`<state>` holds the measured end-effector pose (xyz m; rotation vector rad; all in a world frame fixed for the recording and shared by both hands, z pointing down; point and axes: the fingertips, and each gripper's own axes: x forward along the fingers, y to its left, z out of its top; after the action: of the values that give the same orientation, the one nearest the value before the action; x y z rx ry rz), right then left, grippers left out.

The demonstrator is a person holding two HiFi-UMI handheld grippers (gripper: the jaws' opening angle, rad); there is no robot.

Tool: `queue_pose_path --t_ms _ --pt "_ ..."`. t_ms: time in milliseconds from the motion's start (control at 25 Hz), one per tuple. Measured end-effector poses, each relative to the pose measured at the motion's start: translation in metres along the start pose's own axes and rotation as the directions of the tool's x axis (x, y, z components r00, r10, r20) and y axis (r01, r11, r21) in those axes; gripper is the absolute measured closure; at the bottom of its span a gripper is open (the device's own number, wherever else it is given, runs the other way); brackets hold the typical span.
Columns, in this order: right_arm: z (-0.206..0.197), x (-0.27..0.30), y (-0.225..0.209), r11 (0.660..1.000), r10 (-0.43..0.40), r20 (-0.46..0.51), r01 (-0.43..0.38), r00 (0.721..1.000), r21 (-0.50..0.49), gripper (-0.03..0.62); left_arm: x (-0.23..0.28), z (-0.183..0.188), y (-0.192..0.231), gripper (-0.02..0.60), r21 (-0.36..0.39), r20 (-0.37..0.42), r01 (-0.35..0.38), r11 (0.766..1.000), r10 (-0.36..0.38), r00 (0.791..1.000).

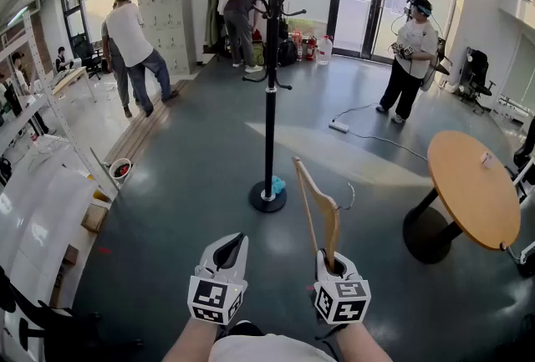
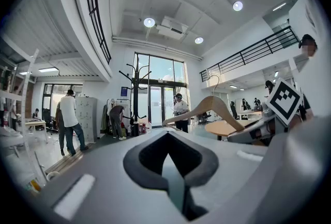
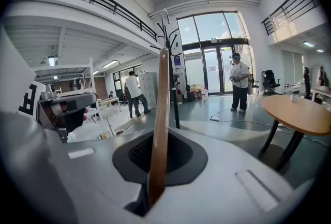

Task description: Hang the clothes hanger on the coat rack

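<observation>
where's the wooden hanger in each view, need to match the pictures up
Head view: the wooden hanger is lower right of centre, standing up out of the right gripper.
Left gripper view: the hanger is right of centre, seen side-on as an arch.
Right gripper view: the hanger is at centre, edge-on, clamped.
Shared landmark: the black coat rack, beyond the hanger in all three.

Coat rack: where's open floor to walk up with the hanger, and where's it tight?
Open: bare floor from the hanger straight up to the coat rack base, and the lit strip between rack and round table. Tight: white shelving along the left, the cable beyond, clutter by the glass doors.
</observation>
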<state>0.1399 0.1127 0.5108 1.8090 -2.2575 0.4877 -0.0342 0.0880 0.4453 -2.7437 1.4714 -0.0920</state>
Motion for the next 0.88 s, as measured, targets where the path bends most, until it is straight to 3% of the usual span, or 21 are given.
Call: queue_pose_path --t_ms 560,880 --pt "-0.008 0.002 0.012 1.0 -0.001 -0.018 0.001 1.0 0.023 0.565 -0.01 -0.008 0.009 0.581 -0.007 -0.012 0.005 1.0 -0.005 1.0" --pt "-0.005 0.027 0.028 0.998 -0.033 -0.034 0.035 0.999 0.048 0.565 -0.005 -0.01 0.052 0.581 -0.019 -0.018 0.01 1.0 -0.01 1.0"
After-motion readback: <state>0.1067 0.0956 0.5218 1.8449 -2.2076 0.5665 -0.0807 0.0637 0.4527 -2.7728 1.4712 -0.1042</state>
